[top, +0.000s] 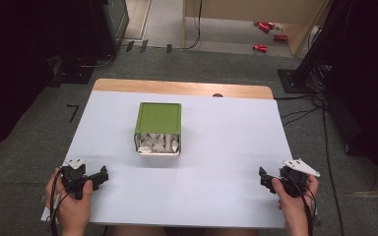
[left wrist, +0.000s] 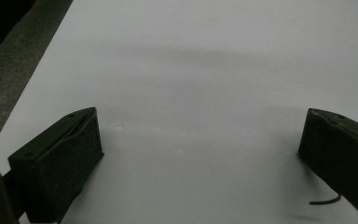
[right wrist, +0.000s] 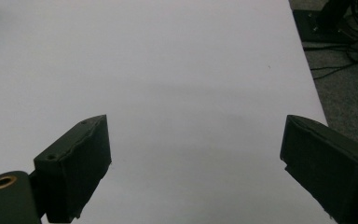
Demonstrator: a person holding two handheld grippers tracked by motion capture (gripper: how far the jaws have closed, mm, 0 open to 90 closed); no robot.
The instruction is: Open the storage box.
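The white table [top: 216,162] spreads wide under both tongs, bare between them. Ahead of the two, about midway and well apart from each, sits the green box [top: 158,118] lying on its side, its open mouth turned toward the person and stuffed with white crumpled papers [top: 156,143]. The left gripper [left wrist: 200,140] and the right gripper [right wrist: 196,144] both stand with jaws spread wide, holding nothing. A hasty one-sided push would likely slide the light box away or spill the papers out.
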